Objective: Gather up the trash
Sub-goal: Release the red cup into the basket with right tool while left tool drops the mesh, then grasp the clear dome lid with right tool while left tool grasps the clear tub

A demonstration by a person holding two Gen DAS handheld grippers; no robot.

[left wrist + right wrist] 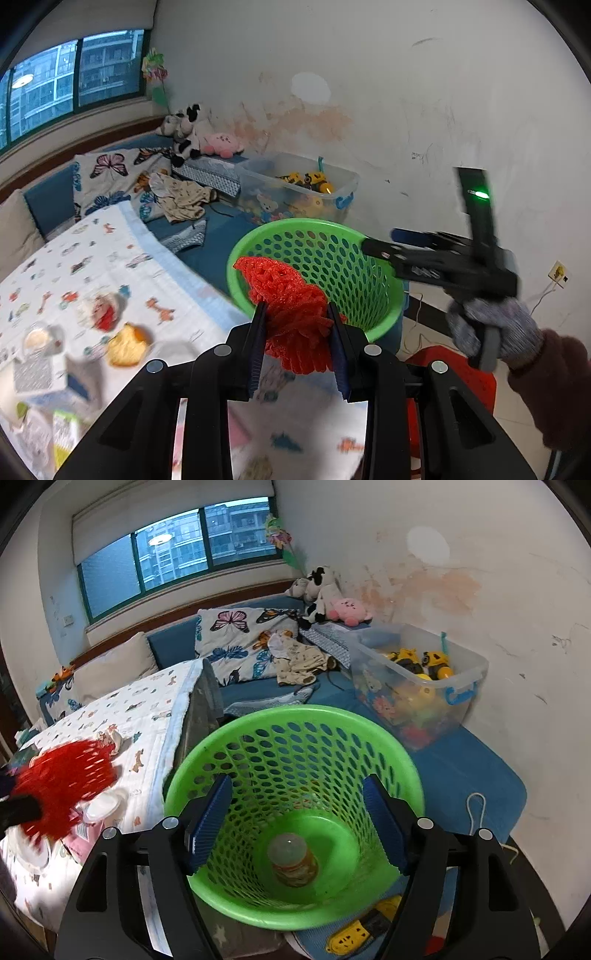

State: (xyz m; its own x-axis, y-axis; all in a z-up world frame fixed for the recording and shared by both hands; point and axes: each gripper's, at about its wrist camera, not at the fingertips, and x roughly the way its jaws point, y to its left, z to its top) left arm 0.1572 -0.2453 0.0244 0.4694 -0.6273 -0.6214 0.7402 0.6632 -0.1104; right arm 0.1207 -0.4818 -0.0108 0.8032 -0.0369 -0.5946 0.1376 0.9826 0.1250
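Beside the bed, the left gripper clamps a red foam net between its blue pads, the net bulging out ahead of the fingers and overlapping the near rim of the green basket. Over the basket's mouth the right gripper stands wide with nothing between its pads. A bottle lies at the bottom of the basket. On the patterned sheet more scraps remain, blurred: a yellow crumpled piece and white wrappers. A gloved hand holds the right gripper's handle.
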